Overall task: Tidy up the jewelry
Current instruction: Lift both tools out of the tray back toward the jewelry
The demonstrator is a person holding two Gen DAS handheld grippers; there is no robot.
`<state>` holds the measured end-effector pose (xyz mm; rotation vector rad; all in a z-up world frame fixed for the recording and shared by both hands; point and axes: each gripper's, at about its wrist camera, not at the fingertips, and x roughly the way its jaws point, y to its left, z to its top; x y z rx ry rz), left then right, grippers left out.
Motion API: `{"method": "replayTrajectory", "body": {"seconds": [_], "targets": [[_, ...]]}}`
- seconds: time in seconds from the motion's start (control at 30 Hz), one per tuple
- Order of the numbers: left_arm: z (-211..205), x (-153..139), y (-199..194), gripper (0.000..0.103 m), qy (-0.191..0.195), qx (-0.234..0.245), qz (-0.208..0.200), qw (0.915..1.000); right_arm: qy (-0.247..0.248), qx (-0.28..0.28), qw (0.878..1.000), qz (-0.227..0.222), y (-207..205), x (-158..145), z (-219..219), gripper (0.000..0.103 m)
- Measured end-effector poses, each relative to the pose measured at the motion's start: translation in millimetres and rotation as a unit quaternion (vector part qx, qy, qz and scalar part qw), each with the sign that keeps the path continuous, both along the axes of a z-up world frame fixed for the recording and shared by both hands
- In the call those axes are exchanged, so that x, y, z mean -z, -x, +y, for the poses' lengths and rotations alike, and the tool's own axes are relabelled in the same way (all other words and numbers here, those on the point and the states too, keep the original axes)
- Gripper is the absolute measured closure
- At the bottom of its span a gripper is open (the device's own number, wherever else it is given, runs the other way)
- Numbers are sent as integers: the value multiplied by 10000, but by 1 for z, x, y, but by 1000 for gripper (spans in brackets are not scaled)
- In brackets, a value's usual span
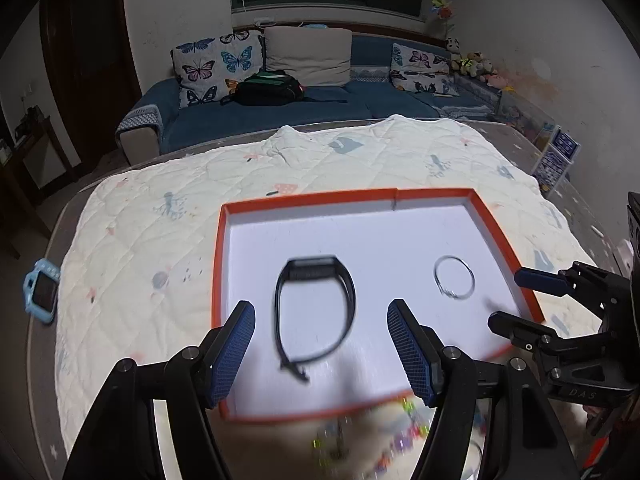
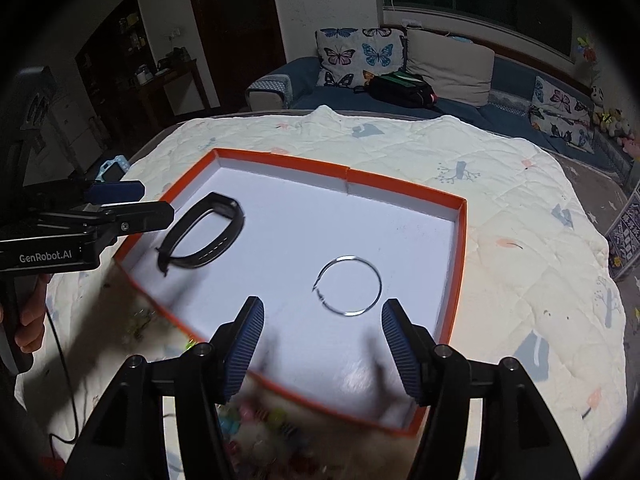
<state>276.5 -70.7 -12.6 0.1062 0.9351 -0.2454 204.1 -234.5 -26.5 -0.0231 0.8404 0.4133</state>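
An orange-rimmed tray (image 1: pixel 308 199) with a white floor lies on the quilted table; it also shows in the right wrist view (image 2: pixel 460 240). A black wristband (image 1: pixel 316 312) lies in its left part, also in the right wrist view (image 2: pixel 204 236). A thin silver bangle (image 1: pixel 454 278) lies in its right part, also in the right wrist view (image 2: pixel 348 286). My left gripper (image 1: pixel 320 320) is open and empty, hovering over the wristband. My right gripper (image 2: pixel 320 316) is open and empty, just short of the bangle. Blurred colourful small pieces (image 1: pixel 400 436) lie before the tray's near edge.
A blue-cased device (image 1: pixel 42 292) lies at the table's left edge. A blue sofa (image 1: pixel 304 100) with cushions and a black bag stands behind the table. The cream quilt (image 2: pixel 520 208) covers the table around the tray.
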Motion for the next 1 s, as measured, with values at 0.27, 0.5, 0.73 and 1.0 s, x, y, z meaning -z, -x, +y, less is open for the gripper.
{"method": "replayTrajectory", "body": {"seconds": [0.27, 0.5, 0.73, 1.0], "targets": [[11, -14, 68, 30, -19, 49, -39, 10000, 91, -171, 9998, -91, 38, -5, 4, 36], [17, -3, 129, 30, 24, 285, 36, 9996, 0, -274, 9996, -93, 68, -2, 5, 36], [25, 24, 176, 33, 203, 408, 216, 9987, -3, -344, 9993, -113, 89, 3, 8, 36], [35, 49, 219, 61, 246, 478, 385, 9978, 23, -362, 9993, -106, 109, 12, 10, 36]]}}
